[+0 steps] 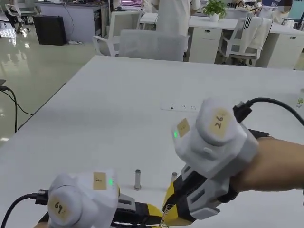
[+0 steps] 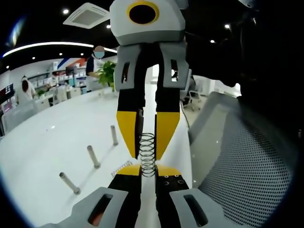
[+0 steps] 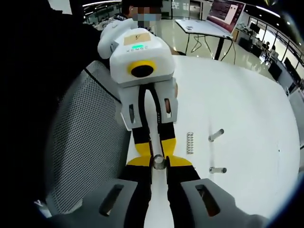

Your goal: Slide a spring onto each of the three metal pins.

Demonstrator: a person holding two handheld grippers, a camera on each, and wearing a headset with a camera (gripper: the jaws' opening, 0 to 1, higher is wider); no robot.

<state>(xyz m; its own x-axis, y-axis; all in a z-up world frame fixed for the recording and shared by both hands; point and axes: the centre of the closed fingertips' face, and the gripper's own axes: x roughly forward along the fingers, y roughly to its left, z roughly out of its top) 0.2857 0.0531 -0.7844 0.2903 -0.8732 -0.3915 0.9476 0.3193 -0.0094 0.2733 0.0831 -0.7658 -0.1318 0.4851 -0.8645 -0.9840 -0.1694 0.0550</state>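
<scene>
A small steel spring (image 2: 147, 161) hangs in the air between my two grippers, which meet tip to tip. My left gripper (image 2: 147, 173) is shut on its near end. My right gripper (image 2: 147, 151) comes from the opposite side, its yellow fingers closed around the far end. In the right gripper view the spring (image 3: 159, 163) shows end-on between the right gripper (image 3: 159, 172) and the left gripper (image 3: 158, 156). Three metal pins (image 2: 114, 135) (image 2: 93, 156) (image 2: 70, 183) stand bare on the white table. A second spring (image 3: 190, 142) lies beside the pins.
The white table (image 1: 118, 109) stretches far ahead. Two of the pins (image 1: 137, 179) (image 1: 174, 176) stand just beyond the grippers. A mesh chair (image 2: 237, 156) is close behind. Desks, chairs and people stand further back.
</scene>
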